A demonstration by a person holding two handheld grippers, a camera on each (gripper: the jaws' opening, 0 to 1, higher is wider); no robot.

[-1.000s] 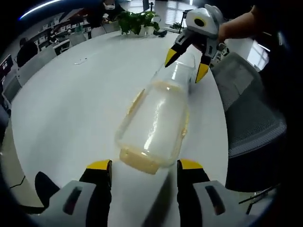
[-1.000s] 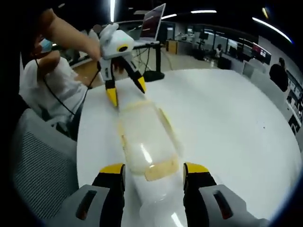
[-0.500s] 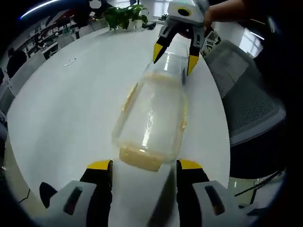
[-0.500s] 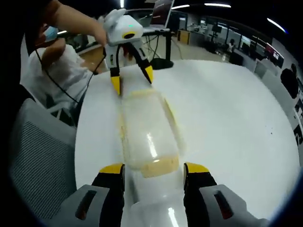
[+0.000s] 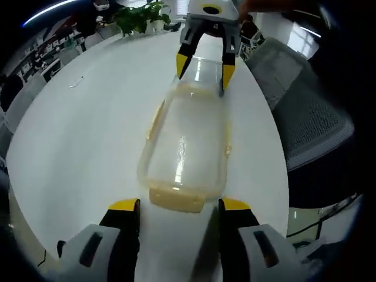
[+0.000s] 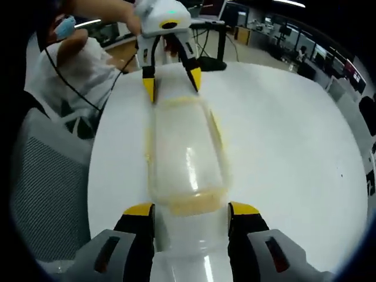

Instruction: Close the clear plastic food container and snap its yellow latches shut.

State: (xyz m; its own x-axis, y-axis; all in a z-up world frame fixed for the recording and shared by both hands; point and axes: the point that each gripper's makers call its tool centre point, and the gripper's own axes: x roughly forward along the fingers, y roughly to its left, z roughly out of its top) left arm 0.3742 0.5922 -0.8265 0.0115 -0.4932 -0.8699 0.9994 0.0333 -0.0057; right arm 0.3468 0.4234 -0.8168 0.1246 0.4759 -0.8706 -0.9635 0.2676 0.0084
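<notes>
The left gripper (image 5: 173, 207) points forward with its yellow-tipped jaws spread wide apart, nothing between them. The right gripper (image 6: 191, 210) faces it from the opposite side, jaws likewise spread and empty. Each appears in the other's view, tips angled downward, held by a hand (image 6: 108, 8) at the top.

Container (image 5: 187, 147): on the table (image 5: 82, 135), lengthwise between both grippers.
Left gripper (image 5: 179, 205): at the container's near end, jaws spread.
Right gripper (image 5: 201, 66): at the far end, jaws straddling it.
Chair (image 5: 305, 123): right of the table.
Plant (image 5: 138, 16): far table edge.
</notes>
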